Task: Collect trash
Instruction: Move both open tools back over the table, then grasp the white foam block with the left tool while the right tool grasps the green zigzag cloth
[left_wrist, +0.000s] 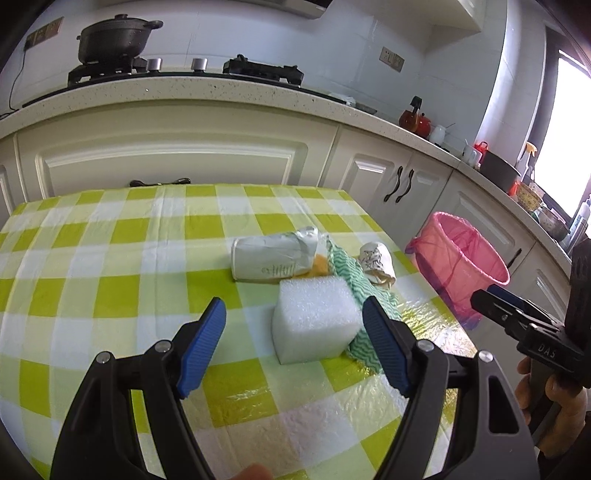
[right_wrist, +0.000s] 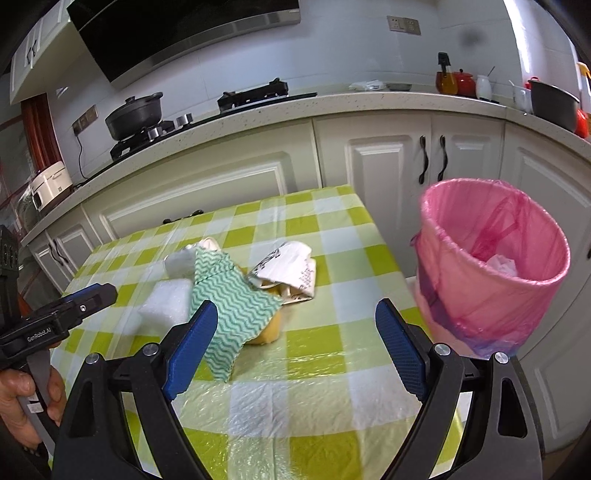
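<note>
A white foam block (left_wrist: 316, 319), crumpled white wrapper (left_wrist: 273, 258), green zigzag cloth (right_wrist: 231, 310) and printed paper wad (right_wrist: 291, 273) cluster on the checked table, beside the pink-lined bin (right_wrist: 491, 266).

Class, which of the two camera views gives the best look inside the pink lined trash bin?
The right wrist view. There the pink lined trash bin stands near, its mouth facing the camera, with white trash visible inside. The left wrist view shows the bin smaller, near the right edge, its contents not discernible.

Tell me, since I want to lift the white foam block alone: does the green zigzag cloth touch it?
Touching. In the left wrist view the green zigzag cloth lies against the white foam block's right side, no gap showing.
</note>
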